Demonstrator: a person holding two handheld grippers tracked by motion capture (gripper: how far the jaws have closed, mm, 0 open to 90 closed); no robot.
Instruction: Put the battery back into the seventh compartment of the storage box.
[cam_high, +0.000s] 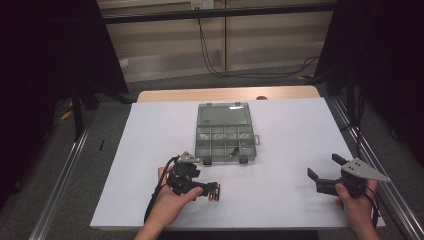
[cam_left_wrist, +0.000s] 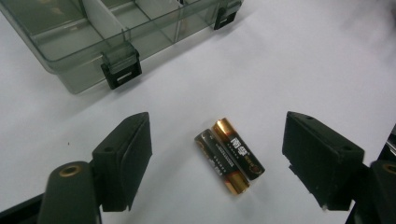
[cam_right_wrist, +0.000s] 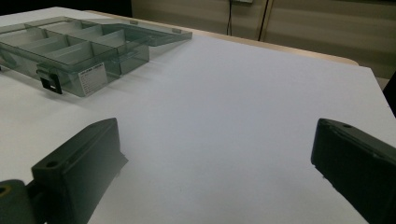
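Two gold-and-black batteries (cam_left_wrist: 229, 156) lie side by side on the white table, just in front of a clear grey compartment box (cam_left_wrist: 77, 77) with its lid folded back. My left gripper (cam_left_wrist: 217, 129) hovers low over them, open, one jaw on either side and neither pad touching them. In the high view the batteries (cam_high: 216, 193) sit at the left gripper's (cam_high: 207, 190) tips, near the table's front edge. One small dark item (cam_high: 232, 152) lies in a front compartment of the box (cam_high: 226, 159). My right gripper (cam_high: 325, 166) rests at the front right, open and holding nothing.
The box (cam_right_wrist: 93, 77) has two black latches on its front wall and stands mid-table. White tabletop (cam_high: 290, 135) stretches between the box and the right gripper (cam_right_wrist: 217, 130). Past the far edge are a wooden strip, cables and dark curtains.
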